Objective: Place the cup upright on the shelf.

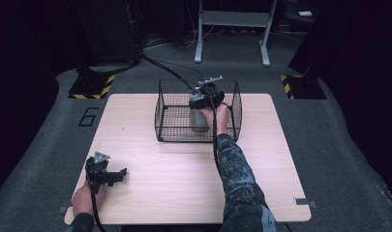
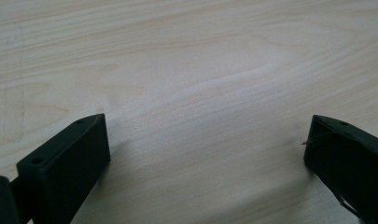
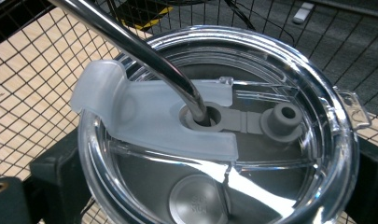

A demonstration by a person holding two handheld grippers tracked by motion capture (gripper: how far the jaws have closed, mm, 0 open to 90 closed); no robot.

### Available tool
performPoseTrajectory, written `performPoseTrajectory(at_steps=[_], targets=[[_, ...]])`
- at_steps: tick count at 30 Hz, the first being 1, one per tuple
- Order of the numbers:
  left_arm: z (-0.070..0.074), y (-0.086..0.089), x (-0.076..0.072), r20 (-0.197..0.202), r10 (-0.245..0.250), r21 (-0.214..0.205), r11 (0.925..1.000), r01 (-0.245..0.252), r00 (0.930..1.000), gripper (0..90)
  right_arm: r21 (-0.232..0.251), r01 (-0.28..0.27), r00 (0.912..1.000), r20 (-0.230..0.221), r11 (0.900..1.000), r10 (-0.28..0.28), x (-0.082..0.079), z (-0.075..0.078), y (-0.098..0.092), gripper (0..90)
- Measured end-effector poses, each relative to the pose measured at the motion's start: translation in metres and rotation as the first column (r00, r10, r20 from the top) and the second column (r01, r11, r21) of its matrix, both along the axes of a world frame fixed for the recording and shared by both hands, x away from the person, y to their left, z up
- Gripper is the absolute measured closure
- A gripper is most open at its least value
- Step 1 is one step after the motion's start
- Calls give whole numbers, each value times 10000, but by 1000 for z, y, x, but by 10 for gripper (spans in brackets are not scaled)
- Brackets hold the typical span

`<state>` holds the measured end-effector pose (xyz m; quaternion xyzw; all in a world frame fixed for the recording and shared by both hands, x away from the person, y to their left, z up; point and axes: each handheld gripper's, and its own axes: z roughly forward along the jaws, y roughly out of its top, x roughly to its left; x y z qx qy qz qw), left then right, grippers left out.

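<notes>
A steel tumbler (image 1: 199, 120) with a clear lid (image 3: 214, 121) and a bent metal straw (image 3: 130, 42) stands upright inside a black wire basket (image 1: 184, 131) at the back middle of the wooden table (image 1: 184, 179). My right gripper (image 1: 202, 101) comes down over it from above. Its black jaws press the tumbler's (image 3: 196, 200) sides, left and right, and the right gripper (image 3: 213, 161) is shut on it. My left gripper (image 1: 113, 176) rests near the table's front left corner. In its own view the left gripper (image 2: 206, 128) stands wide open over bare wood.
The basket's walls surround the tumbler and the right hand. Beyond the table are a metal stand (image 1: 232, 29) and two yellow-and-black striped bases (image 1: 92, 87) on grey carpet. A number 6 (image 1: 88, 116) is marked on the floor at left.
</notes>
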<state>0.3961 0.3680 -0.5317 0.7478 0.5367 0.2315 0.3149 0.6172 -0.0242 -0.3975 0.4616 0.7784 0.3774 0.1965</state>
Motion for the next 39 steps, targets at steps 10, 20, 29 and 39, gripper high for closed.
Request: performPoseTrajectory(at_steps=[10, 20, 29, 39], targets=[[0, 0, 0, -5, 13, -5, 10000, -13, 10000, 2, -84, -200, 9995, 246, 9998, 202, -10, -5, -3, 35], [0, 0, 0, -112, -74, 24, 10000, 74, 9999, 1, -42, -165, 9995, 263, 9999, 166, -11, -5, -4, 35], [0, 0, -1, -131, -51, -12, 10000, 51, 9999, 2, -43, -100, 9998, 171, 9999, 100, -11, -3, -4, 33], [0, 0, 0, -44, -31, 53, 10000, 31, 10000, 2, 75, -139, 9994, -303, 9999, 141, -13, 4, -6, 0]])
